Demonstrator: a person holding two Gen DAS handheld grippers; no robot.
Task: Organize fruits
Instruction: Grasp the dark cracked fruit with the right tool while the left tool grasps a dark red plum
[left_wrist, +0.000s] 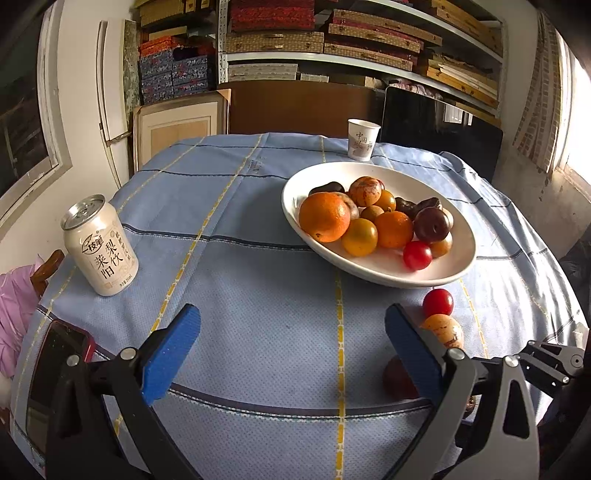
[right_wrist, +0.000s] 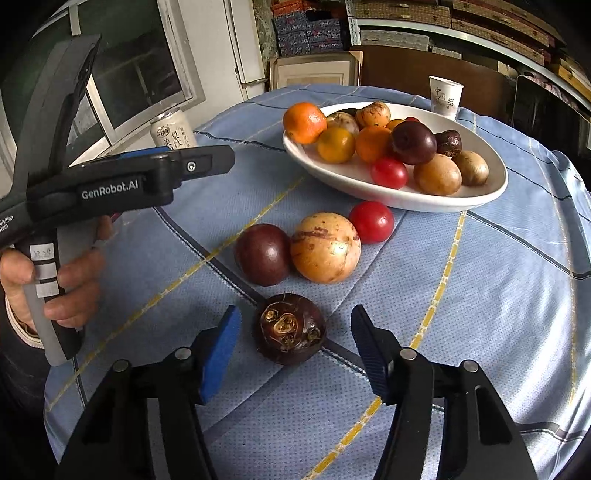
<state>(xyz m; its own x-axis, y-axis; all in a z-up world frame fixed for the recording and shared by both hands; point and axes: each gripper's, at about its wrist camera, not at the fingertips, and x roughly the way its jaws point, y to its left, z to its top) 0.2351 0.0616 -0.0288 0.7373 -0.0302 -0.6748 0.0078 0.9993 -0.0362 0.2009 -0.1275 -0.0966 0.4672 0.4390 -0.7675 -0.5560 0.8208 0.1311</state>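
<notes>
A white oval bowl (right_wrist: 443, 205) holds oranges, dark plums, tan fruits and a red tomato. On the blue cloth in front of it lie a red tomato (right_wrist: 371, 221), a tan speckled fruit (right_wrist: 325, 247), a dark purple fruit (right_wrist: 263, 254) and a brown water chestnut (right_wrist: 290, 328). My right gripper (right_wrist: 294, 312) stands open around the water chestnut, with a gap at each pad. My left gripper (left_wrist: 291, 325) is open over bare cloth, and nothing is between its fingers. To its right sit the tomato (left_wrist: 438, 302) and the tan fruit (left_wrist: 445, 330); the purple fruit (left_wrist: 397, 378) is half hidden behind its right finger.
A drink can (left_wrist: 99, 247) stands at the table's left edge, and a phone in a red case (left_wrist: 59, 369) lies near the front left corner. A paper cup (left_wrist: 363, 139) stands behind the bowl (left_wrist: 458, 258). A hand (right_wrist: 74, 280) holds the left gripper. Shelves of boxes fill the back wall.
</notes>
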